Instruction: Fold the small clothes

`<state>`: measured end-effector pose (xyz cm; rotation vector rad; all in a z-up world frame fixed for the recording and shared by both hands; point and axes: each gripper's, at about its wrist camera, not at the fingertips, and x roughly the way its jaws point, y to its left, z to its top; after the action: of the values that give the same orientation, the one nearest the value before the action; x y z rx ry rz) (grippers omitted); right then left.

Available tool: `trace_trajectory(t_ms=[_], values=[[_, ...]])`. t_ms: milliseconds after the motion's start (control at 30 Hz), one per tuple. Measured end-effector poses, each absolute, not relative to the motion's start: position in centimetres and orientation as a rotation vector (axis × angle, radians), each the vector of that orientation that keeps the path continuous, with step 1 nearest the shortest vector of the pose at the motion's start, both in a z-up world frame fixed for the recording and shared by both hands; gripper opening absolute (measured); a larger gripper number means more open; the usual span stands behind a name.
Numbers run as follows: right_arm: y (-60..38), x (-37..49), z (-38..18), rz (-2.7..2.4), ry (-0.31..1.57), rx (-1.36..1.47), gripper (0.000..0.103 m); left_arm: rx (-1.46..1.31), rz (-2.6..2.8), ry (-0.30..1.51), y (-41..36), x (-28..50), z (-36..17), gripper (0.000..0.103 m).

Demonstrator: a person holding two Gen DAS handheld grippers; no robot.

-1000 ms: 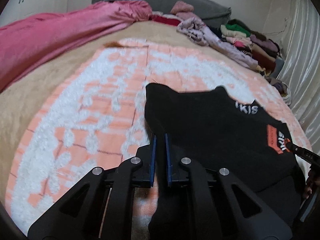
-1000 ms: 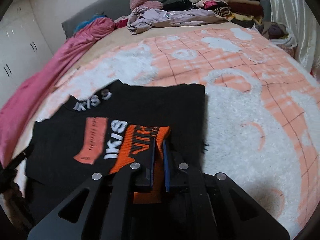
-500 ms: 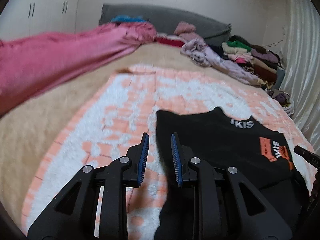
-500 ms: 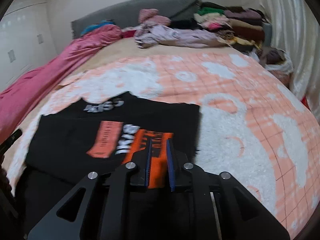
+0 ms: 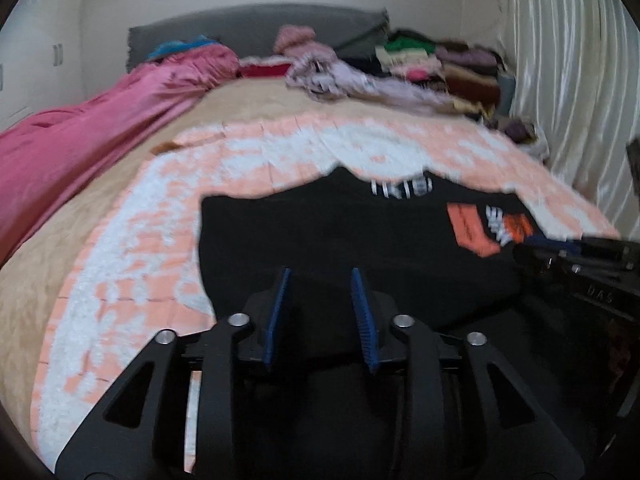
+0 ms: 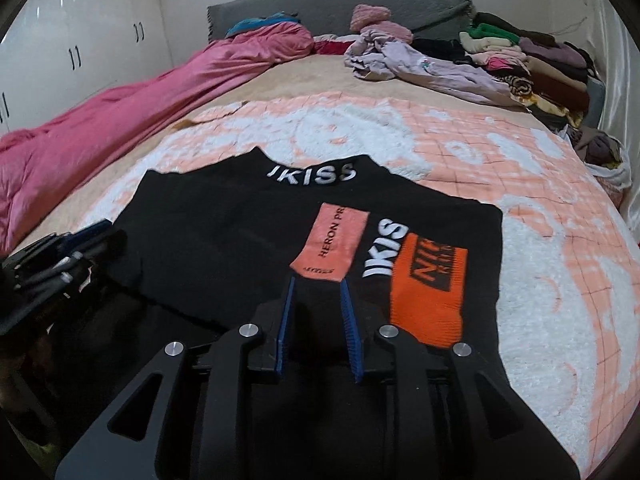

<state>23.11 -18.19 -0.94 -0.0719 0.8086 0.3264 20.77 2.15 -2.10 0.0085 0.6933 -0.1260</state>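
A black top (image 6: 224, 240) lies flat on the orange-and-white blanket (image 6: 560, 280) that covers the near part of the bed (image 6: 304, 76), its neckline away from the cameras with white lettering below it and orange patches on the right half of its front. The lower part of the top is folded up over the rest. The left tongs (image 5: 320, 312) hang above the left part of the top, their blue pads parting with nothing between them; this view is blurred. The right tongs (image 6: 318, 320) hang over the front just below the pale orange patch, their pads parting too and holding nothing. Each pair shows at the edge of the other's view. A pink duvet (image 6: 120, 120) runs along the left side of the bed, and a heap of clothes (image 6: 500, 60) lies at the far right by the grey headboard (image 6: 320, 12).
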Motion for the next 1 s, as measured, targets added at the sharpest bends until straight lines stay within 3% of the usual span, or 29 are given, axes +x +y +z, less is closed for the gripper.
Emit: trace_trajectory(t_ms=[67,533,1000], values=[[-18.0,23.2,-1.3,0.319,0.82,-0.08,0.024,0.019,-0.103,0.753,2.3,21.5,-3.4,0.038],[-18.8,24.3,-3.6,0.268,0.897,-0.056,0.026,-0.097,-0.123,0.802,4.6,21.9,-4.2,0.038],[-18.6,23.1,-2.3,0.287,0.883,-0.005,0.049,-0.112,-0.129,0.798,4.8,21.6,-3.6,0.043]])
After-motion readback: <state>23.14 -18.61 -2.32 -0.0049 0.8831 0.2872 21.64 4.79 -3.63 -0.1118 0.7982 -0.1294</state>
